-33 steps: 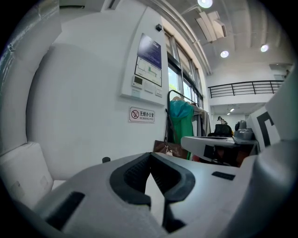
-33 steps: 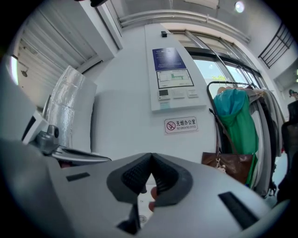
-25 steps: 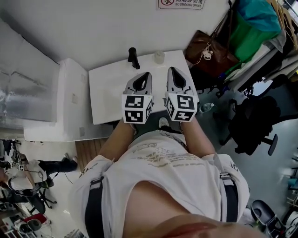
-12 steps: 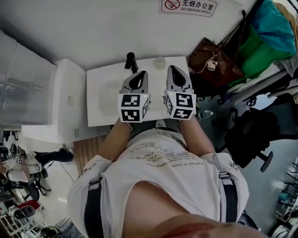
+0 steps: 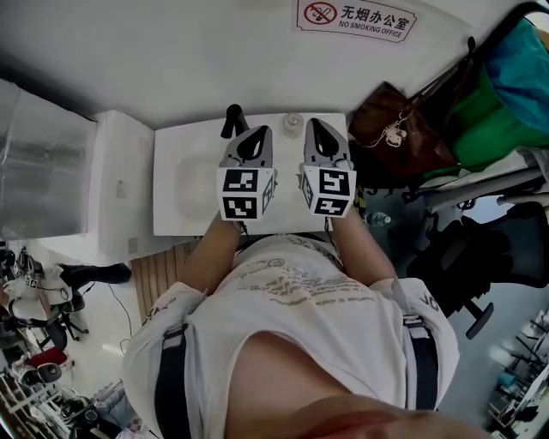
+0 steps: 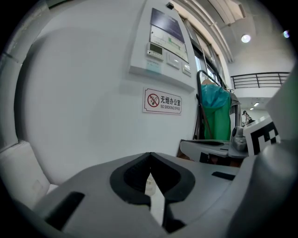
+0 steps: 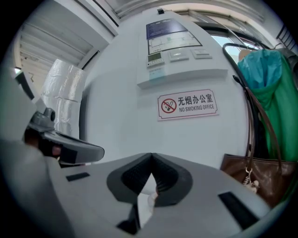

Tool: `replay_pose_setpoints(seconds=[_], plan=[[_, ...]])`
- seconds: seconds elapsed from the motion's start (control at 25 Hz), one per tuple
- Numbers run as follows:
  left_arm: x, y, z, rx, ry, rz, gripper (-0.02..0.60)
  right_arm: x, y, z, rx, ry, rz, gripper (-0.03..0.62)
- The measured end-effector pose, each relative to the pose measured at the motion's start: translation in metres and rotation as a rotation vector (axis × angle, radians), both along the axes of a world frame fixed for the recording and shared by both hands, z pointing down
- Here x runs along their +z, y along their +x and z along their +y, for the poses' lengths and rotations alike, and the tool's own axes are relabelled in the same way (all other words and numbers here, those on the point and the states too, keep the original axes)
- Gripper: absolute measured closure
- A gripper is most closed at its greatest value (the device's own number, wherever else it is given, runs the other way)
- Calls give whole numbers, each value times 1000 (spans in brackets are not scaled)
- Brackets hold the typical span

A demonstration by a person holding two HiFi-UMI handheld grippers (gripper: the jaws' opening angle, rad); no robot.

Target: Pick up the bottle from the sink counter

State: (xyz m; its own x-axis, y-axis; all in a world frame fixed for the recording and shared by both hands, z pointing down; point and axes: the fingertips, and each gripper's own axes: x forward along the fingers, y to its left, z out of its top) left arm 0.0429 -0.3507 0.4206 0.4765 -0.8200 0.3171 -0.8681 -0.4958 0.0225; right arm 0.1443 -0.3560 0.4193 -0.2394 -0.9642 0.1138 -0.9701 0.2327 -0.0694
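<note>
In the head view a small pale bottle (image 5: 293, 124) stands at the back edge of the white sink counter (image 5: 184, 141), right of a black faucet (image 5: 232, 120). Both grippers hover over the counter's right half, side by side, pointing at the wall. My left gripper (image 5: 264, 133) is shut and empty, its tip just left of the bottle. My right gripper (image 5: 313, 127) is shut and empty, its tip just right of the bottle. In the left gripper view the jaw tips meet (image 6: 150, 155), and the bottle (image 6: 150, 185) shows through the gap below them. The right gripper (image 7: 151, 155) faces the wall.
A no-smoking sign (image 5: 356, 17) hangs on the wall above the counter. A brown bag (image 5: 403, 129) and green cloth (image 5: 506, 94) hang close on the right. A white cabinet (image 5: 120, 189) adjoins the counter's left side. The basin (image 5: 190, 180) lies in the counter's left part.
The person has come closer to the counter. Both grippers have moved forward toward the wall, and their tips now flank the bottle. Their jaws have stayed shut.
</note>
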Motion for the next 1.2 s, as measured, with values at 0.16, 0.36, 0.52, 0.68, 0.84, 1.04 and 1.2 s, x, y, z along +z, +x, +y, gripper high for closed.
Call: replay_pose_setpoints(seconds=[0.16,0.36,0.52,0.68,0.84,1.04,1.2], plan=[[7,2,-12,-28,-20,-10,561,8,1,-18,-44,6,11,572],[17,0,-20,-46,-46,-33,561,24,3,-32,-69,-18,-26,572],[28,-9,-21,-58,-71,-37,561,45,0,-37,-64,-58,-21,571],[36,-13,-24,-50,-86,-42,561,60,-5,-44,-65,-78,-17,571],[38,-19,-34,-41,-86,-44,561,73,-14,-51,-70,-84,-9,571],[37,-23,-42,-29,-84,-39,561,91,-21,-59,-63,-105,0,571],[42,-29,-43,-21,-98,-38,561,103,-31,-63,-60,-97,6,569]])
